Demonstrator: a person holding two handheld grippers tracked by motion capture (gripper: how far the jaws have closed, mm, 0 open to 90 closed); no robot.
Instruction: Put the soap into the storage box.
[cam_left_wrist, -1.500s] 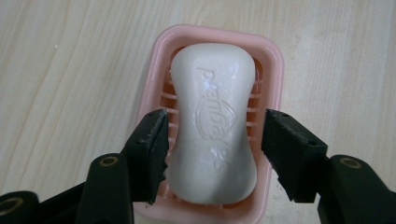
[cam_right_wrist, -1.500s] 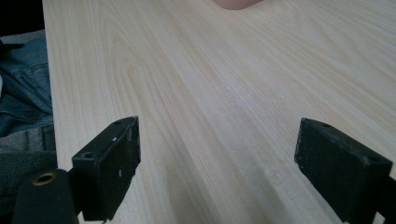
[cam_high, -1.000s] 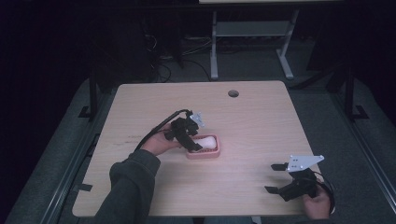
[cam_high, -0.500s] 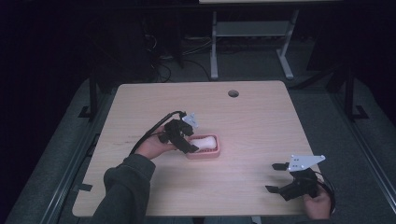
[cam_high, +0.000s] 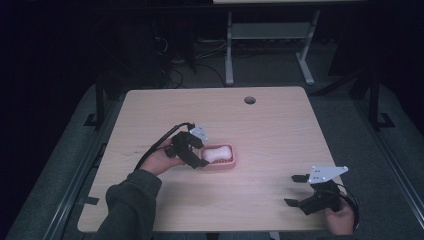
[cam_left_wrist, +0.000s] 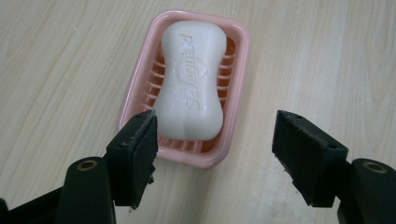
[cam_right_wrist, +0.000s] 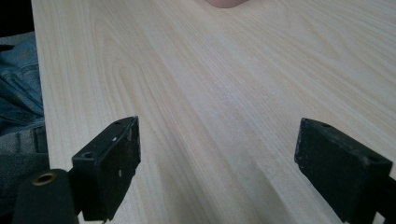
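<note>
Wooden table (cam_high: 280, 135), so far the soap (cam_left_wrist: 191, 84) sits in its pink dish (cam_left_wrist: 238, 70). Left gripper (cam_left_wrist: 215, 149) gapes just short of the dish, empty; right gripper (cam_right_wrist: 224, 158) idles well away, spread too, so nothing's lifted yet.

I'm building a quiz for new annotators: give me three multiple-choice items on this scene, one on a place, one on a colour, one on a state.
1. Where does the soap bar lie?
A. in the soap dish
B. on the bare table
C. between the right tool's jaws

2. What colour is the soap dish?
A. blue
B. pink
C. green

3. How do the left tool's jaws stand?
A. shut on the soap bar
B. shut on nothing
C. open

Answers:
1 A, the white bar rests on the dish's ribs in the left gripper view.
2 B, its rim and ribs are pink.
3 C, the jaws stand wide apart just short of the dish's near end.
</note>
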